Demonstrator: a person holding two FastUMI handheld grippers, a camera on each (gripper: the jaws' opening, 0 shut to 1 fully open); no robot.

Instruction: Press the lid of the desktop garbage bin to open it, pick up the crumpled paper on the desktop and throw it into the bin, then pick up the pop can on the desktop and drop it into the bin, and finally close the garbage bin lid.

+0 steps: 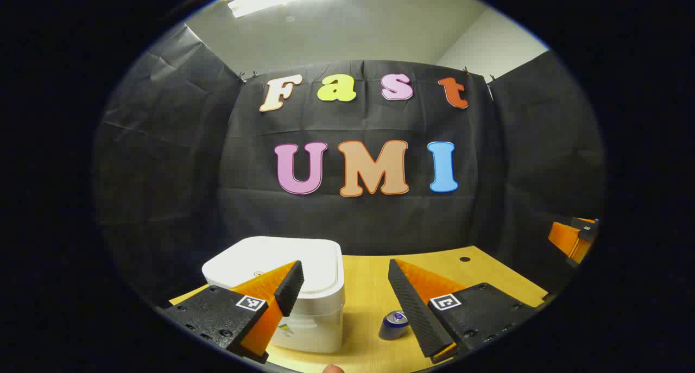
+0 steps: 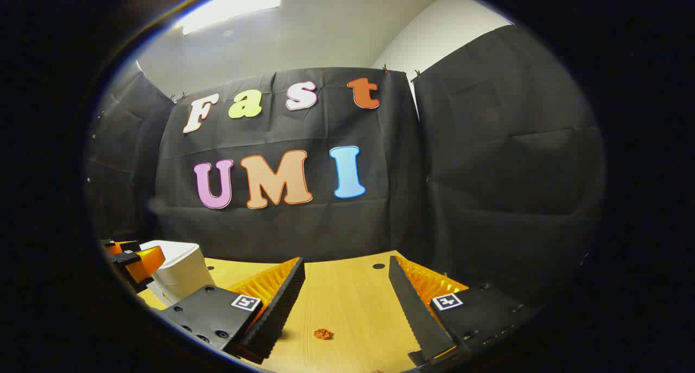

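Observation:
A white desktop bin [image 1: 320,264] stands on the wooden table with its lid down, just beyond my left gripper [image 1: 345,269]. That gripper is open and holds nothing; one finger overlaps the bin's front corner. A pop can [image 1: 395,324] stands upright on the table between the fingers, close to the other finger. In the right gripper view a small orange-brown crumpled paper [image 2: 323,334] lies on the table between the fingers of my right gripper [image 2: 346,264], which is open and raised above it. The bin [image 2: 176,275] sits at the far left there.
The yellow wooden table [image 1: 369,278] ends at the black cloth wall behind. A small dark hole [image 2: 378,266] marks its far part. The right gripper [image 1: 573,237] shows at the right edge of the left gripper view, and the left gripper [image 2: 130,259] beside the bin in the right gripper view.

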